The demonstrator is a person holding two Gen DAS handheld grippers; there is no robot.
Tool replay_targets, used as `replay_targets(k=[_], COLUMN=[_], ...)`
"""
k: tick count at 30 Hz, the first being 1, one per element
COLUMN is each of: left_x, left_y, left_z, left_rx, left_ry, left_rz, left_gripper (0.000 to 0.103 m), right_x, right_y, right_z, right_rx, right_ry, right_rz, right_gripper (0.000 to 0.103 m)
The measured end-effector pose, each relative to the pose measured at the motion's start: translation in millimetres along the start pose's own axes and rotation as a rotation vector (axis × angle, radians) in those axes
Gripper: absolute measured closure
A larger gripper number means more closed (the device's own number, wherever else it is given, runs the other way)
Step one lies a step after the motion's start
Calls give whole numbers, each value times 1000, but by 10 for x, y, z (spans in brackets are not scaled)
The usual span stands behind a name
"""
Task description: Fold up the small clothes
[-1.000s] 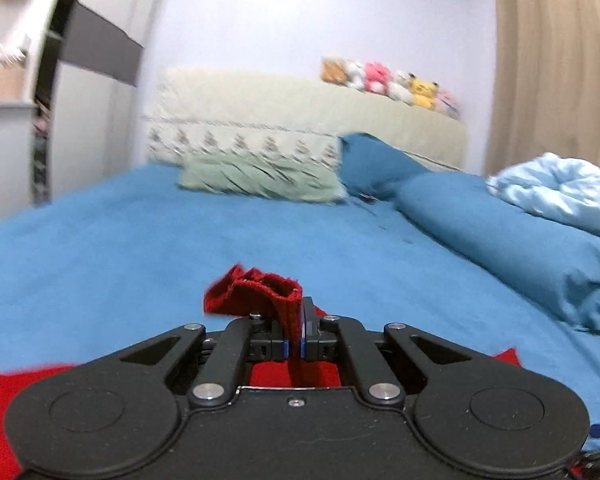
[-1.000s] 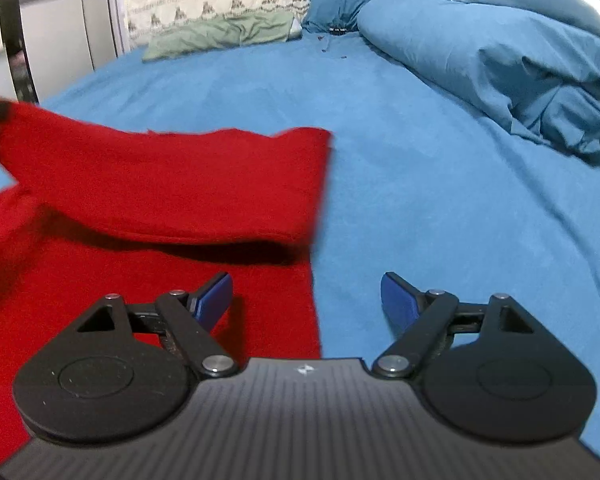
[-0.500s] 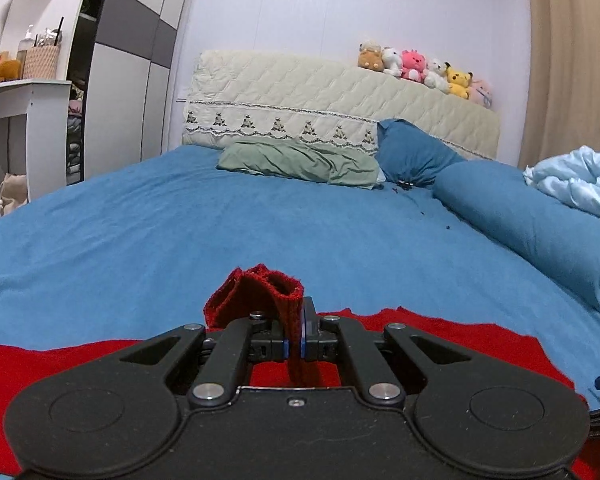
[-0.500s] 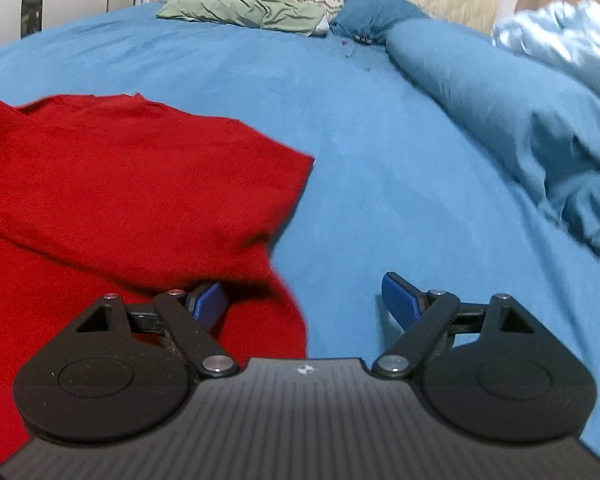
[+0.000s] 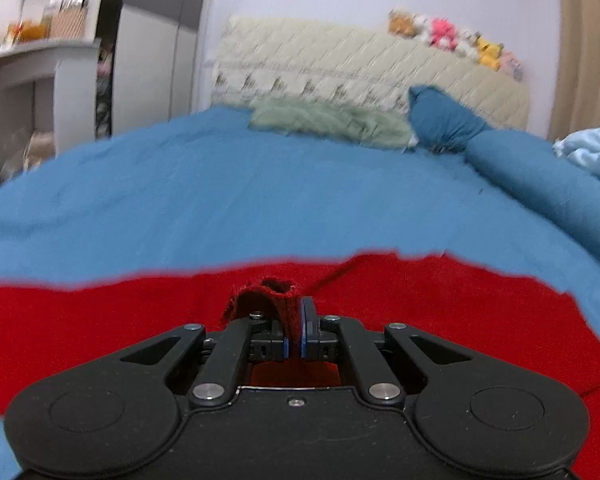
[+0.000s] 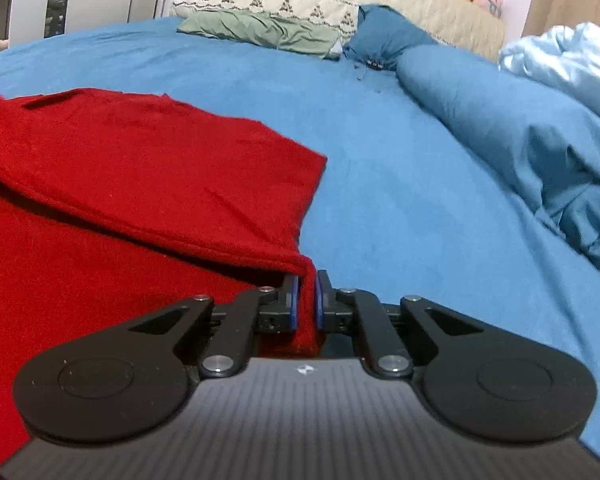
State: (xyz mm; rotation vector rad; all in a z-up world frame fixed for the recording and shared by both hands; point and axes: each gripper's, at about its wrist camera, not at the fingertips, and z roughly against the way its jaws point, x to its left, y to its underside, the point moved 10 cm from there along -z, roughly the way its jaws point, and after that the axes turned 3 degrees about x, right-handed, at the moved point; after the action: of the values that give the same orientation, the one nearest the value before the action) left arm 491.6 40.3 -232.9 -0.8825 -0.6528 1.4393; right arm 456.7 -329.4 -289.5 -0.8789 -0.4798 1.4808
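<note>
Blue bedding (image 6: pixel 380 184) is our work surface, and closest to us both grippers are clamped on the red garment (image 6: pixel 112 200) spread across it. Our left gripper (image 5: pixel 296 332) pinches a bunched bit of red fabric that pokes up between its closed jaws, with the rest of the cloth lying flat just beyond. Our right gripper (image 6: pixel 305 304) is clenched on the near corner of an upper layer that already lies folded over the lower one, its free edge ending against the blue sheet.

We judge the fold is mid-way: to do it well we should lift both held points together, keep the edge between them taut, and lay it down square with the layer beneath before letting go; uneven height would skew the crease.

Farther off lie a green pillow (image 6: pixel 260 32), a dark blue pillow (image 6: pixel 384 36) and a rolled blue duvet (image 6: pixel 520 128). We see no basket or bin for folded clothes
</note>
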Motion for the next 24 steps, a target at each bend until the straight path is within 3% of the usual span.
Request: replay_targets(k=[5, 8, 9, 10, 12, 14, 16, 19, 22, 24], left_x=[233, 415, 473, 506, 467, 335, 247, 234, 254, 251], left_y=[288, 345, 338, 314, 217, 76, -32, -56, 60, 89], left_z=[37, 162, 220, 290, 390, 387, 246, -105, -302, -268], left_rx=[85, 113, 121, 120, 96, 73, 70, 132, 201, 187], left_ry=[-55, -103, -121, -121, -82, -48, -38, -34, -44, -49], left_rz=[44, 72, 79, 88, 75, 14, -23, -34, -63, -74], left_gripper=[82, 73, 73, 72, 58, 44, 44, 53, 69, 96], right_x=[-6, -49, -69, -96, -118, -45, 113, 358, 515, 566], right_y=[-1, 0, -22, -54, -200, -372, -558, -710, -731, -722], right_z=[-5, 40, 65, 133, 318, 462, 478, 349, 214, 150], right_rx=[39, 70, 79, 78, 23, -35, -63, -75, -54, -42], right_ry=[-26, -50, -55, -60, -105, -186, -249, -235, -251, -255], right_rz=[14, 10, 7, -3, -46, -89, -87, -21, -9, -13], right_gripper=[79, 73, 63, 43, 18, 14, 15, 15, 16, 16])
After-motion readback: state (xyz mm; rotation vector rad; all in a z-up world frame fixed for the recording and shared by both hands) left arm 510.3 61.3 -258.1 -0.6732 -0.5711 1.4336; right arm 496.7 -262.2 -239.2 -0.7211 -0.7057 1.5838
